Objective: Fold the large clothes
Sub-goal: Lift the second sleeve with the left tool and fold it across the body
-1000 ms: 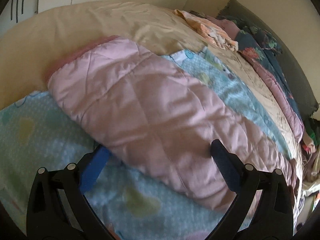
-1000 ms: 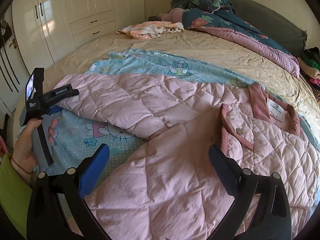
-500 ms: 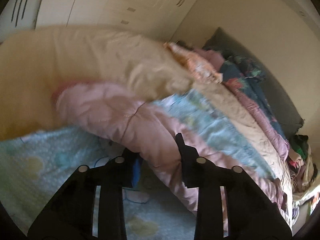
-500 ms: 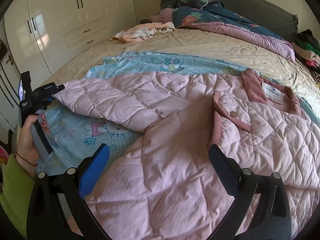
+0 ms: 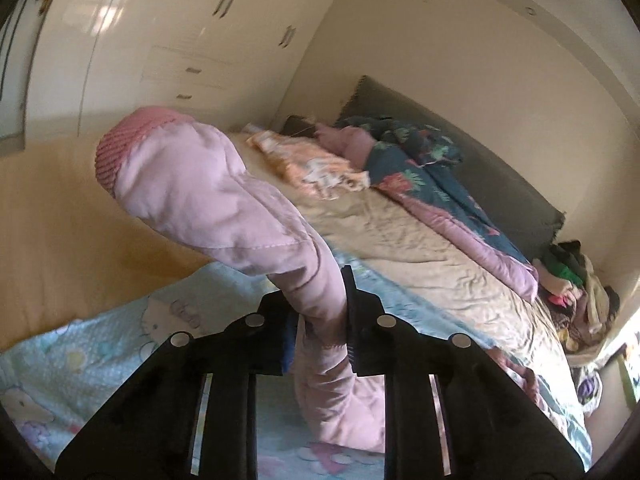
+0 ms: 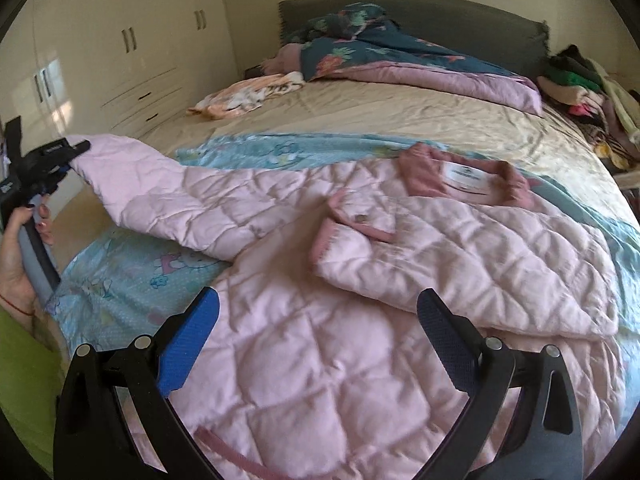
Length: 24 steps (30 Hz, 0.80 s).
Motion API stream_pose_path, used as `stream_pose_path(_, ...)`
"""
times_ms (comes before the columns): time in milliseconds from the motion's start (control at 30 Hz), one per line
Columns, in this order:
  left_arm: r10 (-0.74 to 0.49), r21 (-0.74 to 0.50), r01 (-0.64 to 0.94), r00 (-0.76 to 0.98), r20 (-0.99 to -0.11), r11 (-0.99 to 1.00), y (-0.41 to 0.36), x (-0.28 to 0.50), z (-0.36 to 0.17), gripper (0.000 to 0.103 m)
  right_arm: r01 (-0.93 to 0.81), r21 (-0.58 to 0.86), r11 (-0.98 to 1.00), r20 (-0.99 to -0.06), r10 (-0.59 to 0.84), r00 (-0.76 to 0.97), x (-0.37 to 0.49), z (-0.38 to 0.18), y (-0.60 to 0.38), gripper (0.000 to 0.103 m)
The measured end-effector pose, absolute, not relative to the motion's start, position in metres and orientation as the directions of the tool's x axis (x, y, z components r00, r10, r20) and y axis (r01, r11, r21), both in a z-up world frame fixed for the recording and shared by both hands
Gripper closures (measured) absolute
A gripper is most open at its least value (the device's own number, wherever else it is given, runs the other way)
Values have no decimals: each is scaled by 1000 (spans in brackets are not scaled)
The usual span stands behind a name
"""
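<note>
While the pink quilted jacket (image 6: 360, 320) lies spread front-up across a light blue cartoon-print sheet (image 6: 120, 284) on the bed (image 6: 400, 116), its one sleeve (image 5: 224, 208) is raised off the bedding; the left gripper (image 5: 320, 320) has just been closing its jaws and now has them clenched on that sleeve, the padded fabric bunched between the black fingers and the ribbed, darker pink cuff (image 5: 120, 148) sticking out beyond them. Seen from the right wrist, the left gripper (image 6: 60, 156) sits at the sleeve's end, held by a hand (image 6: 20, 248) with a lime-green sleeve below it; the lifted sleeve runs from there back to the jacket's body. The right gripper (image 6: 316, 324) hovers over the jacket's lower front with its jaws spread wide, blue pads apart and nothing between them. The jacket's darker pink collar (image 6: 464, 176) with a white label points toward the headboard (image 6: 440, 12); a dark floral quilt (image 6: 380, 56) lies bunched against the headboard; an orange patterned garment (image 6: 244, 96) lies on the beige cover near the cream wardrobe (image 6: 120, 60); a heap of mixed clothes (image 6: 580, 88) sits at the bed's far right side.
</note>
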State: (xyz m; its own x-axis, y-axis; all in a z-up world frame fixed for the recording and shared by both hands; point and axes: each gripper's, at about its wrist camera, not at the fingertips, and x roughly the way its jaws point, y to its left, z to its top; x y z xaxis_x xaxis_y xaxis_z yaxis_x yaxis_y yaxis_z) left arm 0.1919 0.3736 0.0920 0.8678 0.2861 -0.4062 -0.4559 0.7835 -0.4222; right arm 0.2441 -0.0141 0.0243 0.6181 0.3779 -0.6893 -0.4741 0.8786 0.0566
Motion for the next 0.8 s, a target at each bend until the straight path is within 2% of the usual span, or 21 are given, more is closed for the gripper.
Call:
stream_pose_path(367, 228, -325, -340, 914, -335, 883, 291, 203, 155, 94, -389, 99, 916, -646, 357, 675, 228, 52, -81, 4)
stream_pose_path(800, 112, -232, -186, 948, -299, 955, 199, 221, 175, 94, -300, 124, 946, -615, 311, 725, 209, 65, -149, 4)
